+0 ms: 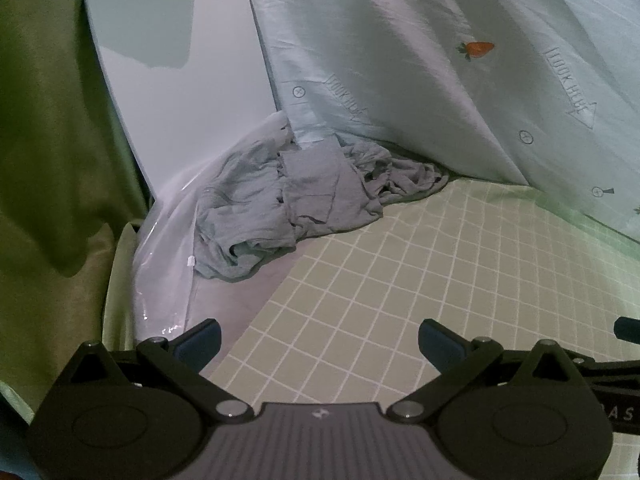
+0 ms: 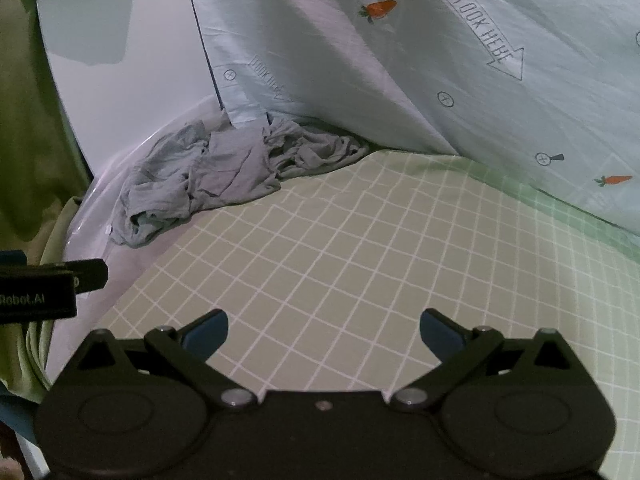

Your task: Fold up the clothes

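The left gripper (image 1: 319,340) is hovering over the checked sheet (image 1: 420,280) of a bed, its blue fingers (image 1: 200,342) spread wide and holding nothing. The right gripper (image 2: 324,330) is hanging just beside it over the same sheet (image 2: 360,248), its fingers (image 2: 208,330) also wide apart and empty; its tip is showing at the right edge of the left view. The grey garment (image 1: 288,196) is lying crumpled at the far end of the bed, well apart from both grippers, partly on a clear plastic bag (image 1: 168,248) and touching a pale blue quilt (image 1: 420,60) printed with carrots. In the right view the garment (image 2: 224,172) is sitting at upper left, below a white wall (image 2: 132,92). A green curtain (image 1: 44,140) is hanging at left.
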`<state>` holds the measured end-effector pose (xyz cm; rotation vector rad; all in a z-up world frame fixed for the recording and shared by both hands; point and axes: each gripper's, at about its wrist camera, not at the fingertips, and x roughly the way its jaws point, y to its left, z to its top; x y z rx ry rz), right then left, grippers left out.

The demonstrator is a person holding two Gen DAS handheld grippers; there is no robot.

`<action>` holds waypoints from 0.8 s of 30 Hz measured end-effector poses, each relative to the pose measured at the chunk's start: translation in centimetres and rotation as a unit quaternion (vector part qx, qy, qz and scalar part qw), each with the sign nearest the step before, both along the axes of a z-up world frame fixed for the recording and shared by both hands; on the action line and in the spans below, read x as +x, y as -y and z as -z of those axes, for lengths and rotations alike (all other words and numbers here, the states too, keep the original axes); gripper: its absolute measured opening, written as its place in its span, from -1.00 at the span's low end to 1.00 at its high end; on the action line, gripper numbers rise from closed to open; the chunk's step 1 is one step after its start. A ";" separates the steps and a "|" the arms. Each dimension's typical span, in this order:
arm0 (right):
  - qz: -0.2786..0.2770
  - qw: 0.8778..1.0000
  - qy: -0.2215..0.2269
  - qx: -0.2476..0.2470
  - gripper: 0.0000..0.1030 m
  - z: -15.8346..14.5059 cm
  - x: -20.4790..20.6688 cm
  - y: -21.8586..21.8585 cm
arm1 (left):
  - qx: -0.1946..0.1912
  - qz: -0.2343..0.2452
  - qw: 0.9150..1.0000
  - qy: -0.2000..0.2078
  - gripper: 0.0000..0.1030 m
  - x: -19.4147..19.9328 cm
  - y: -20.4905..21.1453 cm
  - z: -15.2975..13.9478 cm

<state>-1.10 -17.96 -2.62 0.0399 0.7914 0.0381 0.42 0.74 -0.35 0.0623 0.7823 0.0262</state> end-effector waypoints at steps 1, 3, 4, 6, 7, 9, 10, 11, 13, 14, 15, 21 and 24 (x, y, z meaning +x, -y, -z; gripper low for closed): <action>0.001 1.000 0.000 0.000 1.00 0.0 0.0 0.0 | 0.000 0.000 1.000 0.000 1.00 0.0 0.0 0.0; 0.002 1.000 0.000 -0.002 1.00 0.0 0.0 0.0 | -0.002 0.001 1.000 -0.001 1.00 0.2 -0.2 0.0; 0.004 1.000 0.000 -0.003 1.00 0.0 0.1 -0.1 | -0.003 0.002 1.000 -0.001 1.00 0.3 -0.3 0.0; 0.006 1.000 -0.001 -0.005 1.00 0.0 0.1 -0.1 | -0.003 0.004 1.000 -0.002 1.00 0.3 -0.3 0.1; 0.007 1.000 -0.001 -0.005 1.00 0.1 0.2 -0.1 | -0.003 0.004 1.000 -0.004 1.00 0.3 -0.3 0.1; 0.011 1.000 -0.003 -0.005 1.00 0.2 0.2 -0.1 | -0.002 0.004 1.000 -0.005 1.00 0.4 -0.4 0.1; 0.011 1.000 -0.004 -0.004 1.00 0.2 0.3 0.0 | -0.002 0.004 1.000 -0.006 1.00 0.4 -0.4 0.1; 0.012 1.000 -0.005 -0.004 1.00 0.2 0.3 0.0 | -0.003 0.004 1.000 -0.006 1.00 0.4 -0.4 0.1; 0.012 1.000 -0.006 -0.003 1.00 0.3 0.4 0.1 | -0.005 0.006 1.000 -0.006 1.00 0.5 -0.3 0.1; 0.012 1.000 -0.007 -0.003 1.00 0.4 0.4 0.1 | -0.007 0.008 1.000 -0.006 1.00 0.5 -0.3 0.1; 0.010 1.000 -0.007 -0.002 1.00 0.4 0.4 0.0 | -0.009 0.011 1.000 -0.006 1.00 0.5 -0.2 0.1; 0.001 1.000 -0.007 -0.013 1.00 0.6 0.8 -0.5 | -0.017 0.025 1.000 -0.004 1.00 0.9 0.2 0.0; -0.001 1.000 -0.002 -0.020 1.00 0.5 1.2 -0.6 | -0.016 0.018 1.000 -0.002 1.00 1.5 0.2 0.1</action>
